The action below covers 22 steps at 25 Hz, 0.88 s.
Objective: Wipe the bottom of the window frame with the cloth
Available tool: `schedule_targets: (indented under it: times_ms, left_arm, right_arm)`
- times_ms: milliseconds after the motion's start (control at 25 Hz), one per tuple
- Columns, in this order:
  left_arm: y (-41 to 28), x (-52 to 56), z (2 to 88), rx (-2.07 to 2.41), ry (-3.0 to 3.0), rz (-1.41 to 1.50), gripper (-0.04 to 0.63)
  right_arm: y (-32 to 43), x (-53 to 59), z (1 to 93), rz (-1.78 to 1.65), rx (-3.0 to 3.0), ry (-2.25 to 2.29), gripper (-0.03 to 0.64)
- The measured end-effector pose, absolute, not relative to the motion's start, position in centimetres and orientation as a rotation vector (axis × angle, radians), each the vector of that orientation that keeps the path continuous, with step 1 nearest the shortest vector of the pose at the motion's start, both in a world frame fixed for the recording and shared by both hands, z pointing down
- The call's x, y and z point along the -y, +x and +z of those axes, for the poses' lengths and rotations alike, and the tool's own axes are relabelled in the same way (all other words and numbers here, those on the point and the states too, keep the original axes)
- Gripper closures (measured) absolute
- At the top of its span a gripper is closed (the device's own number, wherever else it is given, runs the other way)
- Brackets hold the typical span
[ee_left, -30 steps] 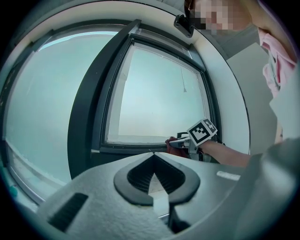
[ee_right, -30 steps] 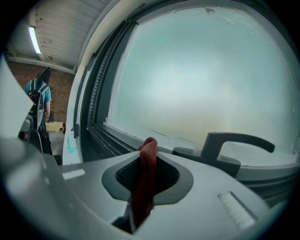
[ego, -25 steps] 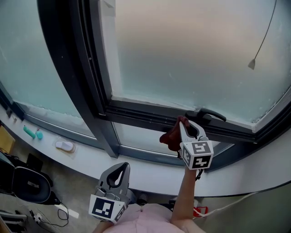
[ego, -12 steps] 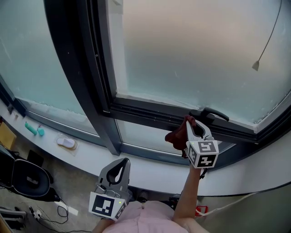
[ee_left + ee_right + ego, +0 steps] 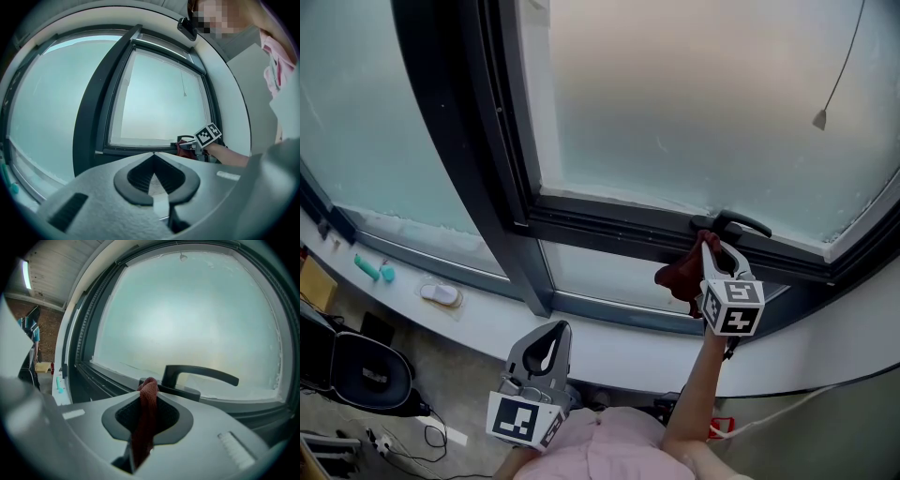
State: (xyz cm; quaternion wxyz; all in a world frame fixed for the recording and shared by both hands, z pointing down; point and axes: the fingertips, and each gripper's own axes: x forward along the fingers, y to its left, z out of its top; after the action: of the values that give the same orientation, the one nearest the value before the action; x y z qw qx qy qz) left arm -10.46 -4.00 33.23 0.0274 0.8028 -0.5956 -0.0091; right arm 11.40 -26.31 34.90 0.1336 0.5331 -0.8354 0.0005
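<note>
The cloth (image 5: pixel 675 274) is clamped in the closed right gripper (image 5: pixel 706 242) and held at the window frame's (image 5: pixel 600 232) bottom rail, beside the handle (image 5: pixel 741 225), apparently for wiping along it. The left gripper (image 5: pixel 551 336), closed and empty, is kept low, out of the way.

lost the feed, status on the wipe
Right gripper shut on red cloth, at frame's bottom rail. Left gripper shut, empty, low. Window handle just ahead.

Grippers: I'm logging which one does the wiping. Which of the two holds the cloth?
The right gripper: its jaws are shut on the dark red cloth beside the window handle. The left gripper hangs low, jaws together on nothing.
</note>
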Motion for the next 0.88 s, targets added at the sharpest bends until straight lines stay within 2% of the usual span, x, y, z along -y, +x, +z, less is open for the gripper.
schedule_targets:
  times_ms: [880]
  left_arm:
    - [-10.7, 1.5, 33.4, 1.906, 2.426, -0.05, 0.597]
  right_arm:
    - [12.8, 26.1, 34.8, -0.01, 2.451, 1.592, 0.566]
